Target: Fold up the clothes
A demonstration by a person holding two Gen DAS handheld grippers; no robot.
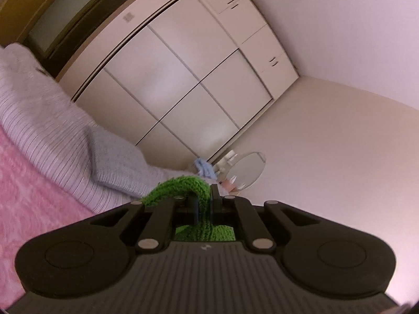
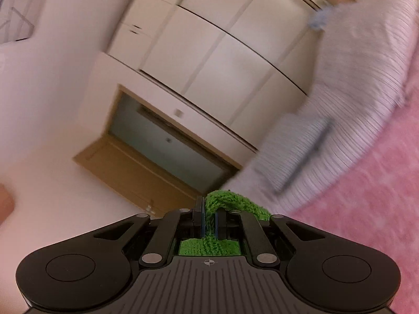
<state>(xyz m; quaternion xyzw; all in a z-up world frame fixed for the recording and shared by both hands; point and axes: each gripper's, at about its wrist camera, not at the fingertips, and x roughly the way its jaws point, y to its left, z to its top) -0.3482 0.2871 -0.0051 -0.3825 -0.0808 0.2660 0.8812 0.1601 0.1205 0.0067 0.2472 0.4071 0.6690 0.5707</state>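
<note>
Above the pink blanket (image 1: 31,196):
left gripper (image 1: 204,204): clamped on green knit (image 1: 183,185) edge
right gripper (image 2: 209,219): clamped on green knit (image 2: 230,201) edge

Black ribbed left hand-held gripper (image 1: 203,204), silver pivot pins, blue pads

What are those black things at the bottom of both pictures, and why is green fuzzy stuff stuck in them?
Those black things are two grabbers, each with two fingers, that a person holds, one in each hand. Each grabber carries a small camera looking out along its fingers, so one picture comes from the left gripper and the other from the right gripper. Both are squeezed shut on a green knitted garment, which they are lifting to fold. The cameras are tilted, so the room looks sideways. Behind, you can see a pink blanket, a striped cover with a grey knitted piece on it, and white closet doors.
</note>
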